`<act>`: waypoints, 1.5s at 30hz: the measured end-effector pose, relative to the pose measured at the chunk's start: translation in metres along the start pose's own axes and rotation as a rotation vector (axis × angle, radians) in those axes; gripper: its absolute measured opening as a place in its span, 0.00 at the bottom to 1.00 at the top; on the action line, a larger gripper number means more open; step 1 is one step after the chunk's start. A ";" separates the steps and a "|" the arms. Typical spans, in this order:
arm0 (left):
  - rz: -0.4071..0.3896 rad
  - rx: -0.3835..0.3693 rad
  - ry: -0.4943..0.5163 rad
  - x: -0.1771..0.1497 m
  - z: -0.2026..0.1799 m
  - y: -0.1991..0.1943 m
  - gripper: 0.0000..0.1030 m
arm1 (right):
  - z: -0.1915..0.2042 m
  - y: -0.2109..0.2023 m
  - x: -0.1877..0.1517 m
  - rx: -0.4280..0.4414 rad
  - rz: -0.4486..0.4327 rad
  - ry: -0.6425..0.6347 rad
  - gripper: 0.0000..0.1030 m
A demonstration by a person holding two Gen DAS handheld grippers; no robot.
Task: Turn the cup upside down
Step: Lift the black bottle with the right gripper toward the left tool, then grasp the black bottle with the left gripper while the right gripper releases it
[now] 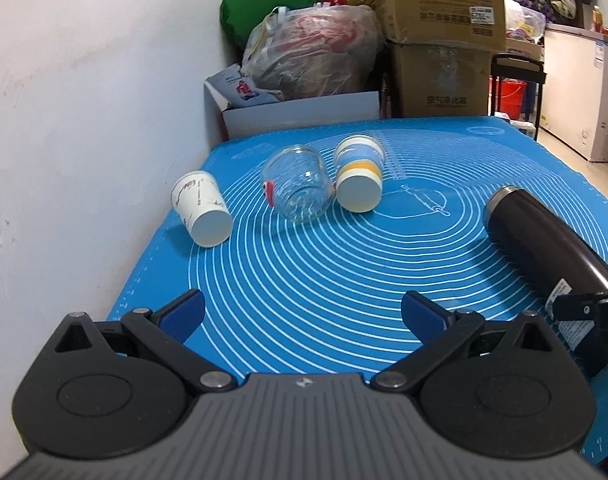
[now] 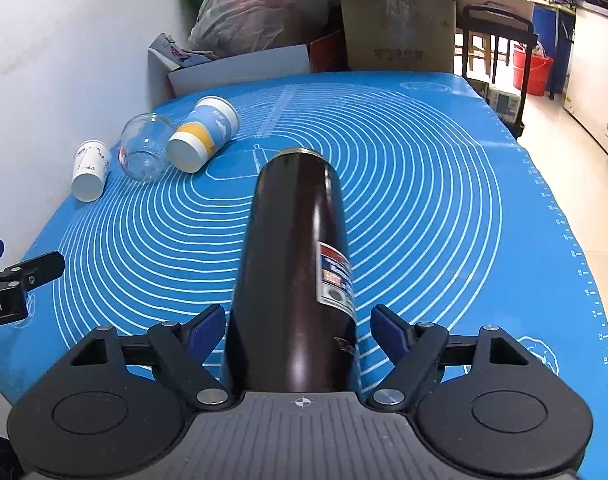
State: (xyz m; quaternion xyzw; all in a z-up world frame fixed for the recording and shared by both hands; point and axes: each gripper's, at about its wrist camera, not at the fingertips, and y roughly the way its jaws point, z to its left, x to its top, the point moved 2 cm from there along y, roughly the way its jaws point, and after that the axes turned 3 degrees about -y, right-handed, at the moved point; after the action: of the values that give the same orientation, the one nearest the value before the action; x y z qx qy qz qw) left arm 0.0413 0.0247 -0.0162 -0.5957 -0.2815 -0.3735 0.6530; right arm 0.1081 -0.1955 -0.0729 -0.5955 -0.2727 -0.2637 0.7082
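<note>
A dark thermos cup [image 2: 296, 264] lies lengthwise between the fingers of my right gripper [image 2: 298, 332], its mouth pointing away. The left pad touches its side; the right pad [image 2: 387, 330] stands a little off it. The thermos also shows at the right of the left wrist view [image 1: 543, 240], tilted up off the mat. My left gripper [image 1: 302, 314] is open and empty above the blue mat [image 1: 323, 272]. A white paper cup [image 1: 202, 208], a glass jar [image 1: 298, 184] and a blue-yellow paper cup [image 1: 357, 174] lie on their sides at the far left.
A white wall [image 1: 84, 120] runs along the mat's left edge. Cardboard boxes [image 1: 439, 36], a plastic bag [image 1: 315, 52] and a white box [image 1: 300, 112] stand behind the table. The table's right edge drops to the floor [image 2: 575, 168].
</note>
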 end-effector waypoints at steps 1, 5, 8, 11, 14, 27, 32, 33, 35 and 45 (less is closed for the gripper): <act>-0.004 0.000 0.011 0.001 -0.001 -0.001 1.00 | -0.001 -0.001 0.000 0.000 0.000 0.004 0.79; -0.024 0.012 0.103 0.002 -0.010 -0.003 1.00 | -0.005 -0.008 -0.002 0.011 -0.009 0.018 0.79; -0.066 0.043 0.247 0.003 -0.019 -0.006 1.00 | -0.007 -0.020 -0.001 0.033 -0.023 0.026 0.80; -0.146 0.102 0.475 0.005 -0.036 -0.009 1.00 | -0.013 -0.039 -0.002 0.052 -0.055 0.039 0.81; -0.262 0.163 0.761 0.004 -0.061 -0.010 1.00 | -0.020 -0.065 -0.007 0.058 -0.104 0.060 0.84; -0.537 0.159 1.945 -0.027 -0.151 0.019 1.00 | -0.086 -0.121 -0.071 0.018 -0.180 0.190 0.87; -0.486 0.084 2.327 -0.040 -0.175 0.046 1.00 | -0.118 -0.120 -0.093 0.030 -0.175 0.254 0.87; -0.468 0.058 2.383 -0.042 -0.178 0.048 1.00 | -0.124 -0.120 -0.096 0.033 -0.175 0.265 0.87; -0.412 0.025 2.501 -0.041 -0.184 0.056 1.00 | -0.135 -0.120 -0.102 0.038 -0.178 0.283 0.87; -0.207 -0.069 2.835 -0.048 -0.183 0.093 0.71 | -0.166 -0.118 -0.111 0.052 -0.202 0.350 0.87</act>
State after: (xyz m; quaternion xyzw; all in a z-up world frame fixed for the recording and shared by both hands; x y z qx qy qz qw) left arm 0.0766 -0.1482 -0.1321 0.2845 0.5681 -0.6966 0.3333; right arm -0.0415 -0.3721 -0.0921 -0.4917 -0.2103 -0.4256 0.7300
